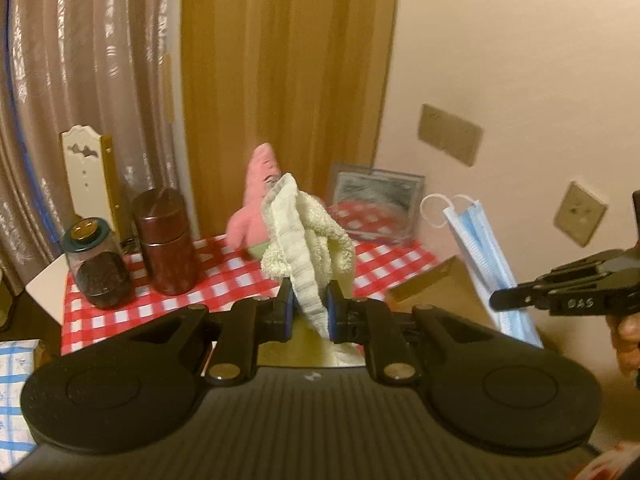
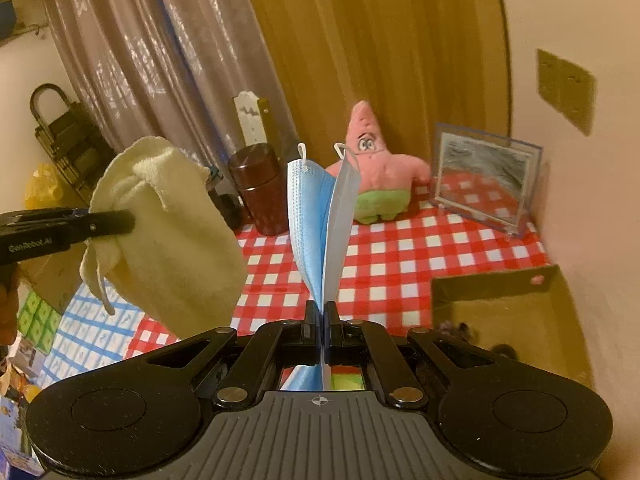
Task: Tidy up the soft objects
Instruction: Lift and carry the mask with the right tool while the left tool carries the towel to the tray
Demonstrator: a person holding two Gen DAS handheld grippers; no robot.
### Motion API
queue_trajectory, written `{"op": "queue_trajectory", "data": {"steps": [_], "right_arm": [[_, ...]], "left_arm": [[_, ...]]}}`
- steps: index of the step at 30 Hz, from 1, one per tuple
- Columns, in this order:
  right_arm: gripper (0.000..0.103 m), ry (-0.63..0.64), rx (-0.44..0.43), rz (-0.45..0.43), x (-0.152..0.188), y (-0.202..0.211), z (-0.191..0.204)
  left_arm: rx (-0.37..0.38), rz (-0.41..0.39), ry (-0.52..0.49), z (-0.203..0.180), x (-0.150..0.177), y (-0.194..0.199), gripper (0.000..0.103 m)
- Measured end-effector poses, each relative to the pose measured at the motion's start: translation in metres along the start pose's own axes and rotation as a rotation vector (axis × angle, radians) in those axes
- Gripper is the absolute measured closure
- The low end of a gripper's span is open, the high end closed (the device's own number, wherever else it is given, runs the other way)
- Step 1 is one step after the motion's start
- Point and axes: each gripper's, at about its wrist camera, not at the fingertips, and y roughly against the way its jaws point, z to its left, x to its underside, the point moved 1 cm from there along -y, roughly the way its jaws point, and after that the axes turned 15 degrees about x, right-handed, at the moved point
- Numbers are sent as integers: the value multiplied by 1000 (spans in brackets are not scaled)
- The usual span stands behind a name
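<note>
Left tool (image 1: 310, 312) clamping towel (image 1: 308, 248) upright, right tool (image 2: 321, 322) pinching mask (image 2: 320, 224) upright

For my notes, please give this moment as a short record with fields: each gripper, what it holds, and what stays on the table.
left gripper: shut on cream towel, lifted
right gripper: shut on blue face mask, lifted
on checked tablecloth: pink star plush, brown canister, clear frame
cardboard box: open, at the right
</note>
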Motion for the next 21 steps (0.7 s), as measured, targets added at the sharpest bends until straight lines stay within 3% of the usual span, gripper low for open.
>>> {"op": "queue_trajectory", "data": {"steps": [10,21], "right_arm": [[101,-55,48,10,28,46,-50],[101,-82,165,13,44,65,-122]], "left_arm": [[94,15,-10,-74,4,-11,89],[220,49,-17,-146,9,-85,89]]}}
